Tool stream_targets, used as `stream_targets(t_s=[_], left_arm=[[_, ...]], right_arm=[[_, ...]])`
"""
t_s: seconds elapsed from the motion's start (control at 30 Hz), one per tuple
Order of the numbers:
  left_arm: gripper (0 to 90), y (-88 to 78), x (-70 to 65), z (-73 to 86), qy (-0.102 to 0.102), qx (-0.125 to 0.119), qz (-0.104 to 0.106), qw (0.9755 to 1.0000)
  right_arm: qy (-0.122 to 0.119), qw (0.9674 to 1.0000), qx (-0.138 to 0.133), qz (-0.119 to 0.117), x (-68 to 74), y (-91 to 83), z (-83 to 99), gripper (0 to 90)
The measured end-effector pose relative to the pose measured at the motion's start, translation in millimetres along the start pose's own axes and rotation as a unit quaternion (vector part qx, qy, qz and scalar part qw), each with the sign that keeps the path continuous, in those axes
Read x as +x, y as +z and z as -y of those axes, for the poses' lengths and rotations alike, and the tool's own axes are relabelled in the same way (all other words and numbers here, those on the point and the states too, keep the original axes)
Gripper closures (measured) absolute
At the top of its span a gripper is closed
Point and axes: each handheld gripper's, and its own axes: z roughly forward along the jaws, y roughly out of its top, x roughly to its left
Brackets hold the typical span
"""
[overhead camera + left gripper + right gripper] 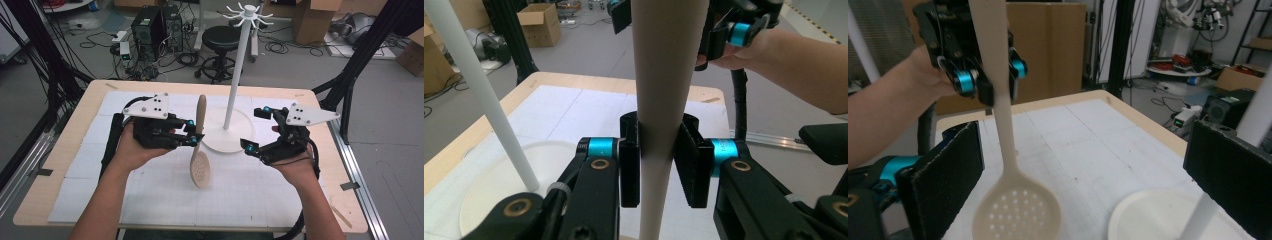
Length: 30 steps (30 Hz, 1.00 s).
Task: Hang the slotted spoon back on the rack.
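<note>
At centre frame the left gripper (pixel 192 134) has its fingers clamped on the handle of the slotted spoon (pixel 200 167), bowl hanging above the white-matted bench (pixel 150 200), while the right gripper (pixel 260 131) waits wide open and empty beside the hook stand (pixel 235 90); I'd keep that grip firm and level amid the cable-strewn room.

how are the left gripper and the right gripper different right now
The left gripper is shut on the beige slotted spoon's handle, holding it upright; the right gripper is open and holds nothing. The left gripper's fingers press the handle on both sides; the right gripper's fingers stand wide apart. Both are black, hand-held, with blue parts, above the white mat.
</note>
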Motion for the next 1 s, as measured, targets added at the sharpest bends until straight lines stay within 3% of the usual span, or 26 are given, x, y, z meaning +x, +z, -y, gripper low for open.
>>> stream_targets(t_s=[0.1,0.27,0.33,0.4,0.5,0.73,1.0], left_arm=[[73.8,3.6,-0.3,-1.5,0.0,0.0,0.0,1.0],[73.9,10.3,-1.9,-3.5,0.004,-0.001,0.002,1.0],[73.8,13.1,-2.8,-4.1,0.003,-0.002,0.004,1.0],[73.8,15.7,-3.4,-4.6,0.006,-0.001,0.006,1.0],[73.8,19.0,-4.4,-5.1,0.008,0.001,0.008,0.9999],[73.9,23.2,-5.6,-5.7,0.006,0.0,0.007,1.0],[73.8,24.8,-6.8,-5.7,0.013,0.005,0.009,0.9999]], right_arm=[[-0.006,0.9999,-0.006,-0.011,2.5,5.2,-7.0,1.6],[-0.003,0.999,-0.023,-0.037,5.1,10.3,-14.4,8.1],[-0.004,0.9985,-0.028,-0.048,5.2,11.6,-16.4,14.8],[-0.007,0.9981,-0.034,-0.051,6.5,13.4,-18.6,15.1],[-0.011,0.9976,-0.034,-0.058,8.8,17.7,-22.3,16.8],[-0.033,0.9956,-0.039,-0.079,15.2,29.7,-30.4,32.0],[-0.029,0.9942,-0.034,-0.098,16.5,45.2,-31.9,39.6]])
